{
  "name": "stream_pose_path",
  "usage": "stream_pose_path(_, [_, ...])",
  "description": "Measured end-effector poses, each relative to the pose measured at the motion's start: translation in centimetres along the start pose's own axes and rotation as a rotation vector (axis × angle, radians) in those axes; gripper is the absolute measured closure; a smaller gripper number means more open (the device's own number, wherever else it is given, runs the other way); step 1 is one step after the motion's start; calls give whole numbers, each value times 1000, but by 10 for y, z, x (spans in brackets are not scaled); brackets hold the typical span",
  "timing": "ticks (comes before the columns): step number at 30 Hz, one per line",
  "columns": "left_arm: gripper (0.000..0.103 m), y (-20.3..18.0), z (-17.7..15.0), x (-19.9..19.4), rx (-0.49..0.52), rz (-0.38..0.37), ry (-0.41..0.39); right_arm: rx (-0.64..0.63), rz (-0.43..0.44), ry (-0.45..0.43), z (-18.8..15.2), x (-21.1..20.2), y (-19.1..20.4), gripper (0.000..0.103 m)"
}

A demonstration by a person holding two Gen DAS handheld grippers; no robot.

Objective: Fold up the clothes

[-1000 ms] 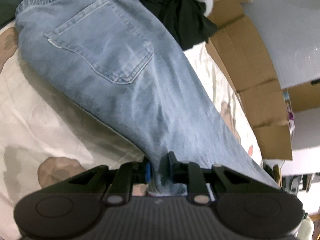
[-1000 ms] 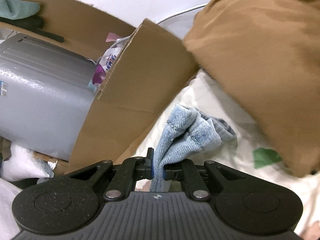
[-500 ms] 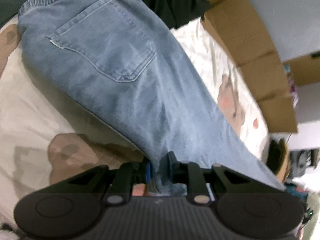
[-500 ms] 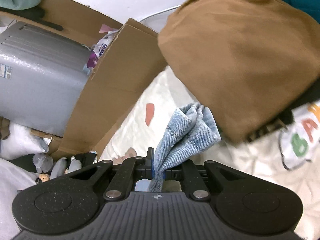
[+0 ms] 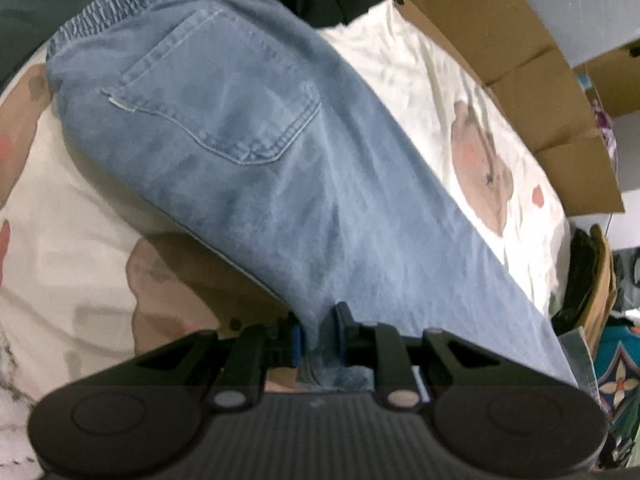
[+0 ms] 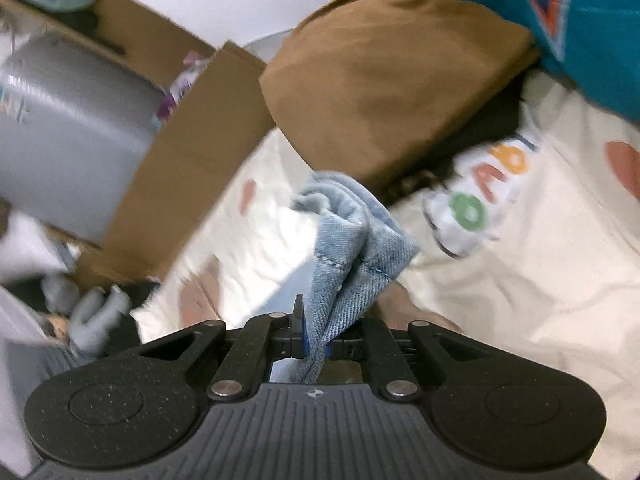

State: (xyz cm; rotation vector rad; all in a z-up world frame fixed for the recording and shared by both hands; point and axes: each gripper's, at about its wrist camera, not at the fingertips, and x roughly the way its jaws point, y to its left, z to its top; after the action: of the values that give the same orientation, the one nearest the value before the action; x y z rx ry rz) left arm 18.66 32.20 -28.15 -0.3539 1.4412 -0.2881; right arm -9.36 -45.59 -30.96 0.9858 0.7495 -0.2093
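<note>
Holding the jeans [image 5: 280,168] at two spots right now, so I'd call this early-to-mid fold, nothing finished yet. My left gripper [image 5: 318,330] has its fingers pinched on a thick bunch of denim, and out ahead of those fingers the whole seat of the jeans runs away from me: back pocket [image 5: 216,104] facing up, elastic waistband [image 5: 116,4] at the far end, all of it lying on the cartoon-print sheet [image 5: 440,92]. My right gripper [image 6: 316,344] is clamped nearly shut on what looks like a leg hem [image 6: 352,236], which sticks up just past the fingertips and droops over.

Done, as far as I can judge: the jeans look doubled leg over leg. Left: bringing that hem end toward the waistband, then laying it flat.

Stuff I can't make out: the denim between my two grips is in neither view, so no idea if it's slack or twisted. Right view is smeared. Beyond the right fingers sit a brown garment [image 6: 392,80] and a teal one [image 6: 580,16], cut off at the edge. Cardboard boxes [image 6: 192,148] off to the fingers' left.
</note>
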Motion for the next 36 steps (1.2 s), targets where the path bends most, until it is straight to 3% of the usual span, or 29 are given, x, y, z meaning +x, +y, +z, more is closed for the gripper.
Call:
stream_pose_path(7, [86, 7, 7, 15, 8, 2, 16, 14, -71, -3, -31, -17, -17, 97])
stream_pose_path(13, [86, 7, 11, 4, 40, -6, 28, 59, -106, -6, -43, -22, -34, 97])
stream_pose_path(20, [86, 9, 18, 35, 63, 61, 67, 182, -163, 24, -65, -4, -80, 96])
stream_pose_path(23, [86, 12, 22, 50, 52, 96, 84, 228, -186, 11, -71, 4, -95, 91])
stream_pose_path(26, [86, 17, 26, 58, 37, 109, 92, 286, -198, -9, -71, 3, -108, 79])
stream_pose_path(36, [81, 13, 41, 49, 24, 124, 82, 462, -167, -110, -78, -12, -131, 78])
